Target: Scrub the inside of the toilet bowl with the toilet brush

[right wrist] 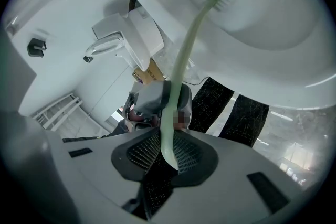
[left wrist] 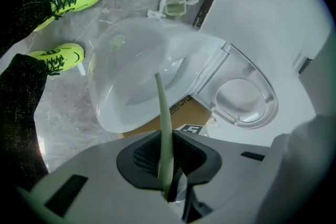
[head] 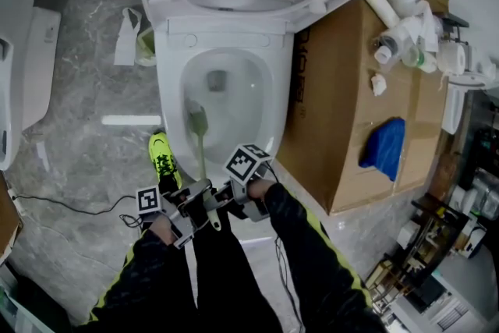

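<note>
The toilet brush (head: 200,156) was gripped tight by the left claw (left wrist: 167,165) and right claw (right wrist: 169,150). Its head was set inside the toilet bowl (head: 261,93).

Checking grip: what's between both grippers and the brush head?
Just the toilet brush handle, pale green, running over the toilet bowl rim. Head view shows it.

The grey marbled floor (head: 78,90) carries the toilet (head: 170,82) straight ahead of the left tongs (head: 193,208) and right tongs (head: 226,197). A cardboard box (head: 343,113) stands ahead-right of the right tongs. Just ahead-left of the left tongs is a yellow shoe (head: 162,156), beyond it a white strip (head: 129,120), and farther off a white bag (head: 127,35). A black cable (head: 86,212) lies to their left.
</note>
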`<action>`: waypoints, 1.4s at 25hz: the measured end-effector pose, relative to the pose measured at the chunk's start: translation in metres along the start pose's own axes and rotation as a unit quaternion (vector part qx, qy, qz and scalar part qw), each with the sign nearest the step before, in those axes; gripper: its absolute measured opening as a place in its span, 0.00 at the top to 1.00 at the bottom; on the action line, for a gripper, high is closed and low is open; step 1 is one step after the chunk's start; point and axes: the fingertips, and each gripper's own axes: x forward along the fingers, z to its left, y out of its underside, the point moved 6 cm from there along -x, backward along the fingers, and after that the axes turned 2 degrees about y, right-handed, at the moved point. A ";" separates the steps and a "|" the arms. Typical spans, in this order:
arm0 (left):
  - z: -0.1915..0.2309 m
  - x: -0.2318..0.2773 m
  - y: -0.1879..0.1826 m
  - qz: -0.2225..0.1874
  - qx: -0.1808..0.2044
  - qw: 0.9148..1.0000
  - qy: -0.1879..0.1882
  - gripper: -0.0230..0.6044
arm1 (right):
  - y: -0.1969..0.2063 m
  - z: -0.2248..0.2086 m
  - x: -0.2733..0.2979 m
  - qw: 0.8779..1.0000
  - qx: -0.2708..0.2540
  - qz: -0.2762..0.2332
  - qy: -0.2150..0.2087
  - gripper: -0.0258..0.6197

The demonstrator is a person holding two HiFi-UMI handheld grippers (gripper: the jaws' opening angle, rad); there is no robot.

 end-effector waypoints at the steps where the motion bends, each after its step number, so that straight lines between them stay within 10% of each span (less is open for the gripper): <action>1: -0.002 0.001 -0.002 -0.001 0.001 1.000 0.001 0.87 | -0.003 0.002 -0.001 1.000 -0.003 0.001 0.002 0.85; 35: -0.067 0.074 -0.084 0.067 0.082 0.994 -0.019 0.87 | -0.088 0.035 -0.068 0.992 -0.059 -0.108 0.013 0.85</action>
